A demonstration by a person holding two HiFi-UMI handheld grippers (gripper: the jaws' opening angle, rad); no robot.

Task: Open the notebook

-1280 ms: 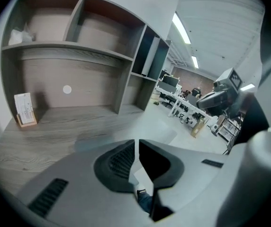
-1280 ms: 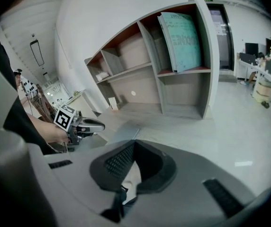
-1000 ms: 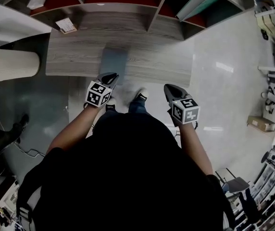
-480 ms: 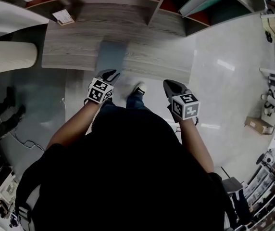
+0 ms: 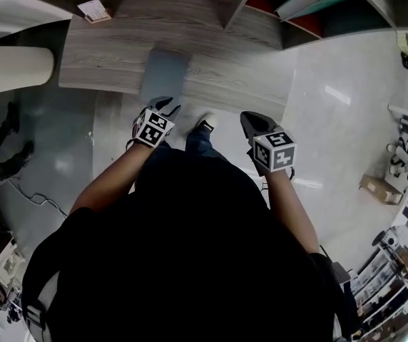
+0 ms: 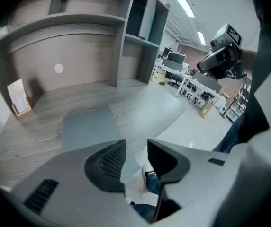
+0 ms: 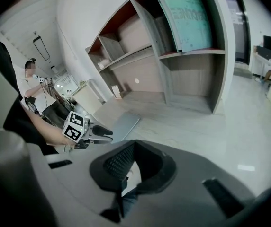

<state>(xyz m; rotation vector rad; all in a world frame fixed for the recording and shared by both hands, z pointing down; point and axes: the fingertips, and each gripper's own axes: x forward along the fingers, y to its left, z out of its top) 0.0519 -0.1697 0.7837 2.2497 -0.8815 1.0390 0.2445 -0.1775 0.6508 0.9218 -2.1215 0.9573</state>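
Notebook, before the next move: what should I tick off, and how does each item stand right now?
1. Notebook lies closed, flat on the desk: ok.
2. Left tongs opening, pads pressing on nothing: ok.
3. Left tongs touching the notebook's near edge: cannot tell.
4. Right tongs shut, empty, apart from the notebook: ok.
5. Which edge the notebook opens from: cannot tell.

The notebook (image 5: pixel 165 73) is showing a smooth, matt grey cover, the desk (image 5: pixel 104 48) is showing pale, dull-finished wood grain, and the floor (image 5: pixel 332 120) is gleaming glossy, reflecting lights.
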